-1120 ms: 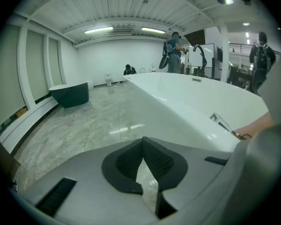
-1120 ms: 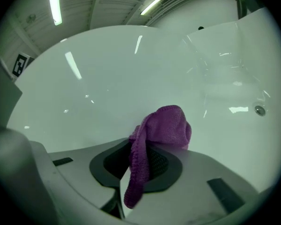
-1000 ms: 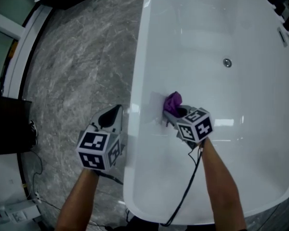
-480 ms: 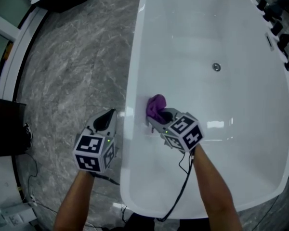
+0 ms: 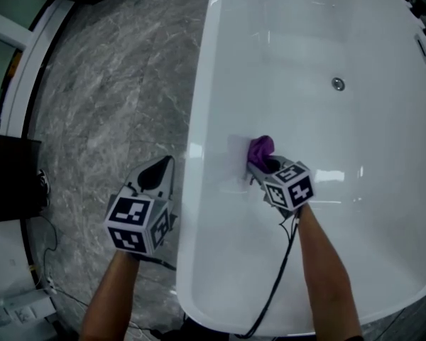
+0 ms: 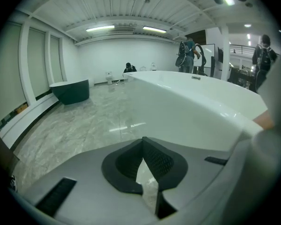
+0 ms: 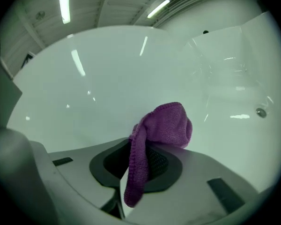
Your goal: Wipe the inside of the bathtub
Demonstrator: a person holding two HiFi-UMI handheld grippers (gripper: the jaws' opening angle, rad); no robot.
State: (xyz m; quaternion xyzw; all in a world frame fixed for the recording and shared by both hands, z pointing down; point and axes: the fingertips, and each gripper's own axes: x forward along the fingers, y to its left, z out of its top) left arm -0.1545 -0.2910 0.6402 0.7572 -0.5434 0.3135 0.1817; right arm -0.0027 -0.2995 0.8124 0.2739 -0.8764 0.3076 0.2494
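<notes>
The white bathtub (image 5: 199, 119) fills the right of the head view, its drain (image 5: 337, 84) at the far end. My right gripper (image 5: 254, 163) is inside the tub, shut on a purple cloth (image 5: 260, 148) that is pressed against the left inner wall. In the right gripper view the purple cloth (image 7: 161, 130) bunches out of the shut jaws against the tub wall (image 7: 107, 78). My left gripper (image 5: 158, 174) hangs outside the tub over the floor, shut and holding nothing; its tips (image 6: 143, 146) point along the tub's outer side (image 6: 187, 111).
Grey marble floor (image 5: 113, 84) lies left of the tub. A dark tub (image 6: 70, 90) stands far off on the floor. People (image 6: 189, 55) stand in the background. A black cable (image 5: 280, 275) trails from my right gripper over the tub's near rim.
The right gripper and purple cloth slid along the left inner wall, nearer half a second ago, now farther toward the drain end again. The left gripper stayed beside the tub.
</notes>
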